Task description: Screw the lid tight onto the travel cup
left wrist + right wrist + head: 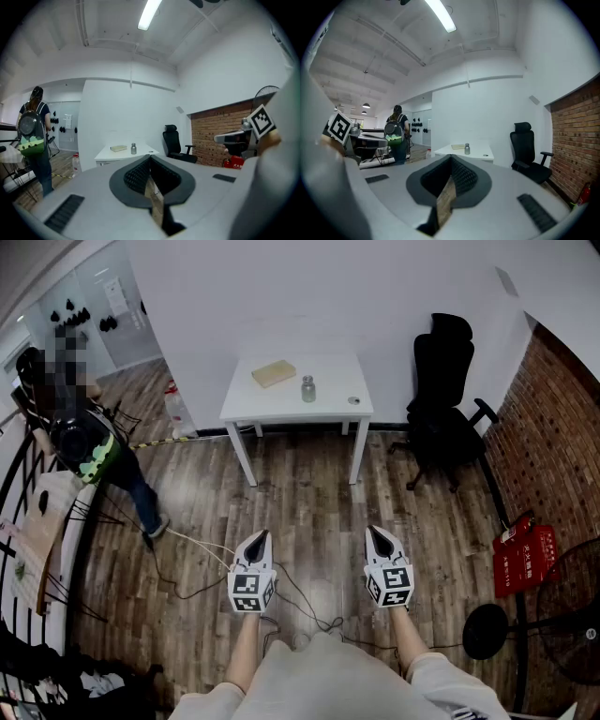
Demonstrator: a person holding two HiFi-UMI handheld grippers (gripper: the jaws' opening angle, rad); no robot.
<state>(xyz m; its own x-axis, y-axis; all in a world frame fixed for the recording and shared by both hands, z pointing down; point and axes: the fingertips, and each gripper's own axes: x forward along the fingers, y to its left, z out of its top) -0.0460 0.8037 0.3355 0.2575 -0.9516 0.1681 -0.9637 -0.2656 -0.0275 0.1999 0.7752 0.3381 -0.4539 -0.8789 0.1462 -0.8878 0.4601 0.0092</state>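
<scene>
Head view: left gripper (260,538) and right gripper (377,535), jaws together and empty, hang above the floor, well short of the far desk (281,412). The travel cup (308,388) stands there, its likely lid (353,400) to the right. Next move: approach.

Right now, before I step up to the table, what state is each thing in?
Left hand-held gripper: shut, empty.
Right hand-held gripper: shut, empty.
Cup: upright on the table, untouched.
Small round piece: flat on the table, apart from the cup.
Tan block: lying flat on the table.
Chair: empty.
</scene>
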